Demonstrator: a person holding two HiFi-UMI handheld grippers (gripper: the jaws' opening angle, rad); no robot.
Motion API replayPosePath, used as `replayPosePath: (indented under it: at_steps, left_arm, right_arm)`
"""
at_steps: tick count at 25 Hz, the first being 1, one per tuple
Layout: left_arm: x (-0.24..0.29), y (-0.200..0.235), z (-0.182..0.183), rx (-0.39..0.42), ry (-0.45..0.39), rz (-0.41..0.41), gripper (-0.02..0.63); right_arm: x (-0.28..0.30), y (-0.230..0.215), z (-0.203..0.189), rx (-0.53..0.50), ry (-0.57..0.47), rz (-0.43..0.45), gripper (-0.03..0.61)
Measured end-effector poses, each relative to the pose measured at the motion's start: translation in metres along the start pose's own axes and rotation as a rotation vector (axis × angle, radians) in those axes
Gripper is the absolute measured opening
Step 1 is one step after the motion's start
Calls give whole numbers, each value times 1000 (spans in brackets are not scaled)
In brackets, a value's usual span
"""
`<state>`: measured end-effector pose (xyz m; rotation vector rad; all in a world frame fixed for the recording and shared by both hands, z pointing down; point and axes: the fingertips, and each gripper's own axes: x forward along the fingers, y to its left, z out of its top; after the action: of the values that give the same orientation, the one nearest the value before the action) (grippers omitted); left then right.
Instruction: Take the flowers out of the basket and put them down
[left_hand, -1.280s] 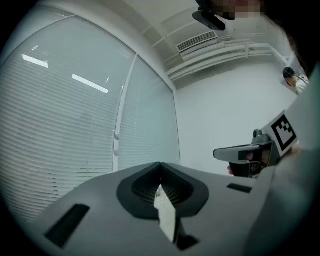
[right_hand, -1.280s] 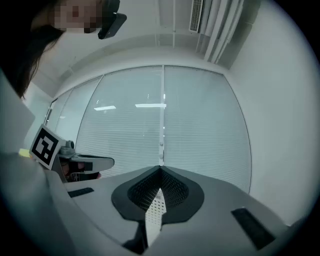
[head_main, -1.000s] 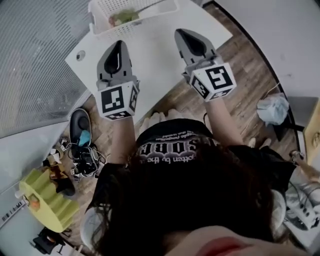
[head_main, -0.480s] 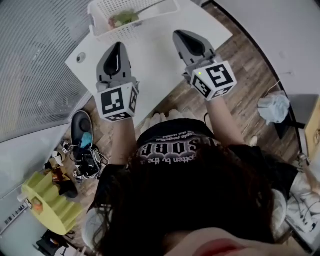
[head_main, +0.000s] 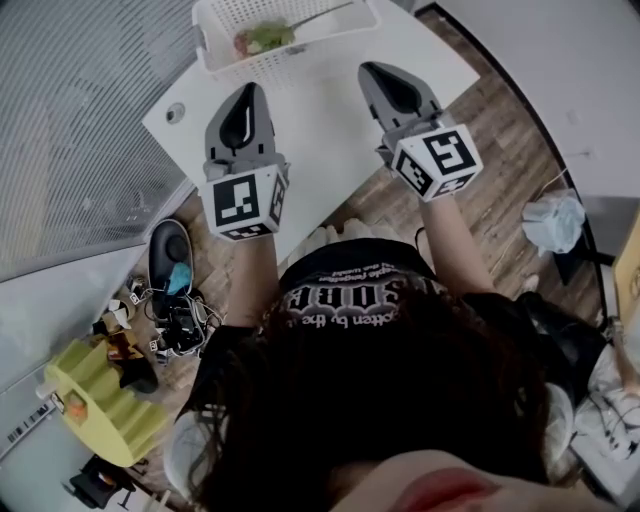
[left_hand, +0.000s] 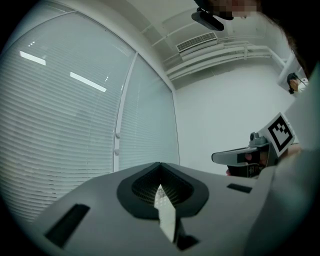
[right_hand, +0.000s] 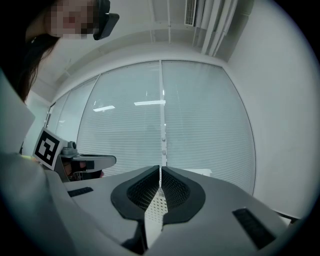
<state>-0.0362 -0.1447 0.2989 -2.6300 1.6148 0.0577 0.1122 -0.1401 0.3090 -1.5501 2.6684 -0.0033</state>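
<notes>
Here we are, looking down over a white rectangular table (head_main: 325, 135) with both tools held out above it. At its far edge sits the white perforated plastic basket (head_main: 292, 66). Inside, towards the left end, lies the pink-headed flower with green leaves and a long thin stem (head_main: 262, 38), the stem running off to the right along the basket's floor. It is in the basket, and nothing touches it.

The left gripper (head_main: 249, 92) points at the basket's near wall, its tip close to that wall but apart from it. In its own view the dark ribbed pads (left_hand: 142, 187) meet at the tips: closed together, nothing between them. The right gripper (head_main: 375, 72) sits beside it, further right, its tip near the basket's right end. Its pads (right_hand: 142, 192) are also pressed tip to tip, with nothing in the grip. Each tool's black-and-white marker cube (head_main: 246, 203) faces up at us.

Both grippers look towards pale slatted window blinds (right_hand: 165, 130).

Down on the left, past the table's edge, a yellow-green ridged object (head_main: 100, 400) rests on the floor. Brown wooden floorboards (head_main: 500, 180) show to the right of the table.
</notes>
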Motion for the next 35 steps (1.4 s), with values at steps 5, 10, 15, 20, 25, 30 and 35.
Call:
replayPosePath:
  at_steps: [5,10,15,20,25,30,35]
  left_arm:
    - [1,13,-1,-2,-4,-3,3]
    - [1,25,-3,4,-5,-3,3]
    - [2,35,-3,13,-3,2,3]
    - [4,44,0,6,-6,16,3]
    - [11,50,-1,10,-3,29,3]
    - [23,56,1,17,2,44,3]
    - [34,64,-2,24,6,63,3]
  right_arm:
    - [12,5,-5,-7,19,10,29]
    - [24,8,-7,-21,26,19,29]
    - [36,7,-5,-26,25,33,29]
    - [48,6,3,-34,29,58,29]
    - [63,4,4,-30,23,88,30]
    - [86,-4,11,-36,16,129,30]
    - [111,-9,16,-58,12,176,31]
